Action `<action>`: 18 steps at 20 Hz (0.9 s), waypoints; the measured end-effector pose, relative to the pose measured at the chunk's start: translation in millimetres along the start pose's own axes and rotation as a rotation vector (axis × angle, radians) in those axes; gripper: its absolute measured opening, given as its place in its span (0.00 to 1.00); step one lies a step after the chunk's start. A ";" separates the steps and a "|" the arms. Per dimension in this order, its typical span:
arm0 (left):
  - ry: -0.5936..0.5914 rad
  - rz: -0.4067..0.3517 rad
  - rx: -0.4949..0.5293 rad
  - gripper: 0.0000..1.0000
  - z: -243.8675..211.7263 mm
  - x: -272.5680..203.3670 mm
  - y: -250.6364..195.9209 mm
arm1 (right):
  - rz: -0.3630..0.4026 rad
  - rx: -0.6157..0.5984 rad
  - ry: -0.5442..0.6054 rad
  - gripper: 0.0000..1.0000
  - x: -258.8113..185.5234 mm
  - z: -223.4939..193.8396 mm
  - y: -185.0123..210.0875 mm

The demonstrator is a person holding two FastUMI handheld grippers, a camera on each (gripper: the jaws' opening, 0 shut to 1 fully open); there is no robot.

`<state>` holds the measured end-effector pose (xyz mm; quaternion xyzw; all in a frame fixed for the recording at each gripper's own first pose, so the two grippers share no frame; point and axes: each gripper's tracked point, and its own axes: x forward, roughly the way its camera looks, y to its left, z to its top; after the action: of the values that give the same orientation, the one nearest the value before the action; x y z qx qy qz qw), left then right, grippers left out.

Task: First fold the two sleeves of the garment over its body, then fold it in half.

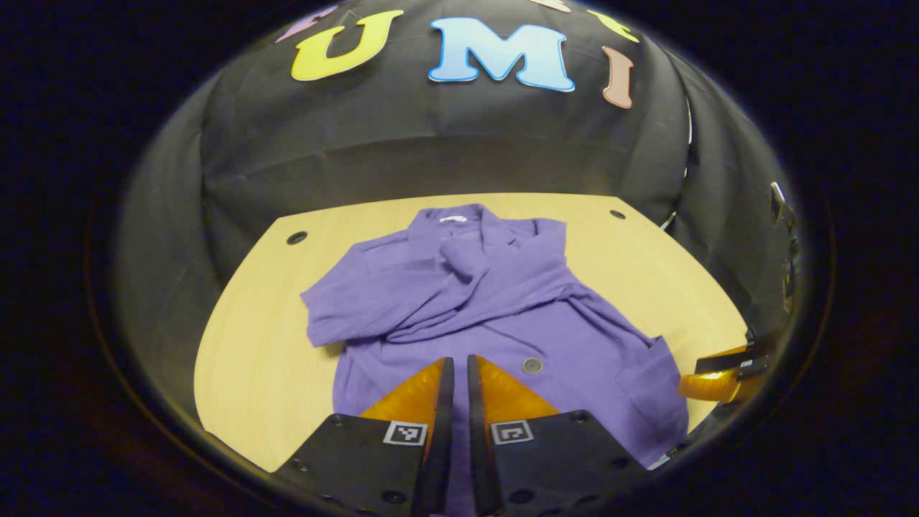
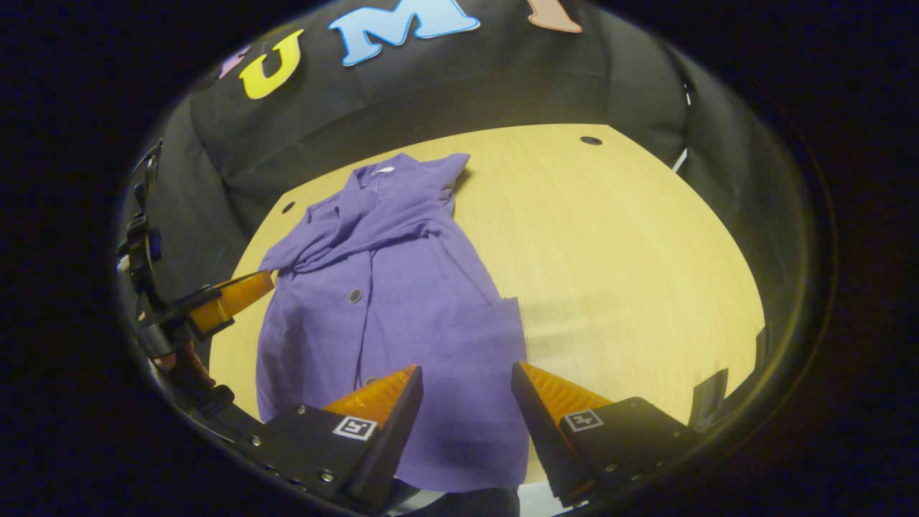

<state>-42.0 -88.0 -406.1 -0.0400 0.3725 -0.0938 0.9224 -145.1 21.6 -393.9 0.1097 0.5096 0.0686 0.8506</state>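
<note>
Garment (image 1: 488, 309) lies lengthwise from your grippers, hem at the desk's (image 2: 610, 237) near edge; left gripper (image 1: 459, 373) is closed, right gripper (image 2: 467, 388) apart.

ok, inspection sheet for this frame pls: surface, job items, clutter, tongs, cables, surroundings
Surface: light wooden table, dark round holes near its far corners.
Job's things: purple garment lies flat, collar toward the far edge; both sleeves are folded across the chest; not yet folded in half. Front buttons visible, patch pocket near the hem.
Clutter: nothing seen.
Grippers: left tongs nearly closed, narrow gap, over the garment's lower part; whether they pinch cloth cannot be told. Right tongs open, over the hem area by the pocket.
Cables: nothing clear; dark hardware behind the left tongs in the right gripper view.
Surroundings: black cloth booth wall behind the table.
</note>
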 end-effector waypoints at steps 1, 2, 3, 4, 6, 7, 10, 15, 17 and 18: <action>0.014 0.004 -0.002 0.41 -10.0 -7.1 4.0 | 0.002 -0.011 0.010 0.79 1.4 -3.0 1.6; 0.027 0.014 -0.004 0.51 -19.5 -12.8 10.1 | 0.004 -0.022 0.020 0.79 3.2 -7.0 3.6; 0.041 0.019 -0.008 0.55 -30.6 -18.9 14.1 | 0.005 -0.033 0.028 0.79 3.3 -10.5 5.0; 0.058 0.026 -0.014 0.55 -41.2 -23.5 18.2 | 0.004 -0.042 0.036 0.79 4.6 -14.4 6.2; 0.090 0.036 -0.019 0.55 -60.2 -32.5 23.4 | 0.006 -0.056 0.057 0.79 7.3 -22.4 8.3; 0.104 0.042 -0.016 0.65 -67.8 -35.5 27.7 | 0.011 -0.062 0.068 0.79 8.5 -26.6 9.9; 0.151 0.047 -0.012 0.82 -89.9 -44.0 32.0 | 0.016 -0.084 0.099 0.79 13.7 -39.5 15.1; 0.239 0.057 -0.005 0.96 -128.9 -44.9 35.2 | 0.005 -0.100 0.140 0.79 17.4 -55.4 18.0; 0.270 0.064 0.002 0.96 -141.3 -43.4 37.9 | -0.004 -0.105 0.153 0.79 18.0 -60.5 18.1; 0.286 0.069 0.006 0.96 -147.3 -43.1 39.9 | -0.011 -0.109 0.159 0.79 18.8 -63.0 17.5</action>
<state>-169.1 -40.8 -488.5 -0.0108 0.5008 -0.0680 0.8628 -191.9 50.2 -434.1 0.0549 0.5715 0.1000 0.8126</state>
